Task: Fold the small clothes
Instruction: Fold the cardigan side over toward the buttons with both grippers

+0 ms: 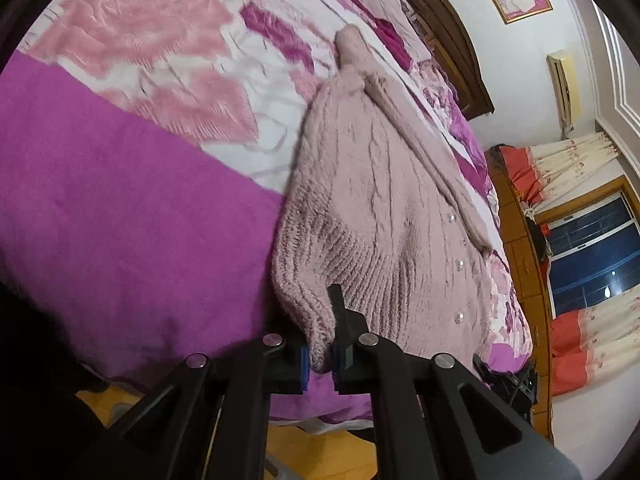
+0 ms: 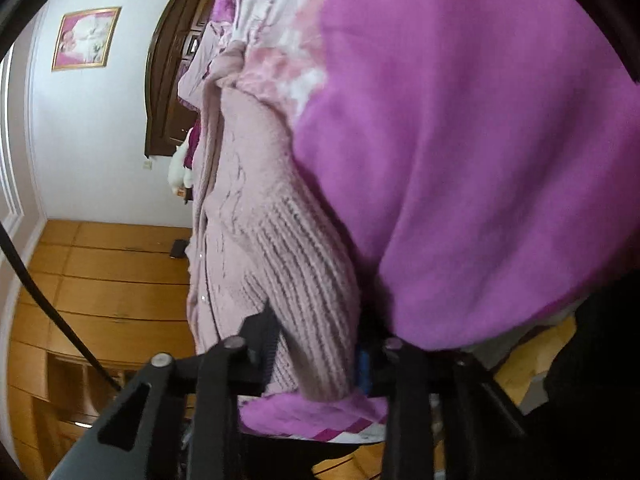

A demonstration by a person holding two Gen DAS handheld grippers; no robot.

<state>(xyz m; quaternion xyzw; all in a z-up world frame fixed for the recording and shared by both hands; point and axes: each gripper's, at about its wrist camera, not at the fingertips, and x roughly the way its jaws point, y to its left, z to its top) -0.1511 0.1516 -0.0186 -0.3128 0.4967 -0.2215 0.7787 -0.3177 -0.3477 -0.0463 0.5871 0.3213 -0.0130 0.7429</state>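
A pale pink knitted cardigan (image 1: 380,208) with pearl buttons lies flat on the bed, one sleeve folded across its front. My left gripper (image 1: 322,356) is shut on a corner of its ribbed hem at the bed's near edge. In the right wrist view the same cardigan (image 2: 280,220) runs away from the camera. My right gripper (image 2: 314,356) has the other part of the ribbed hem pinched between its two fingers. The right finger is partly hidden behind the knit.
The bed cover (image 1: 120,220) is purple with pink and white flowers. A dark wooden headboard (image 1: 440,32) stands at the far end. Wooden floor (image 2: 100,272) lies beside the bed, and a curtained window (image 1: 588,256) and a low wooden unit are on the far side.
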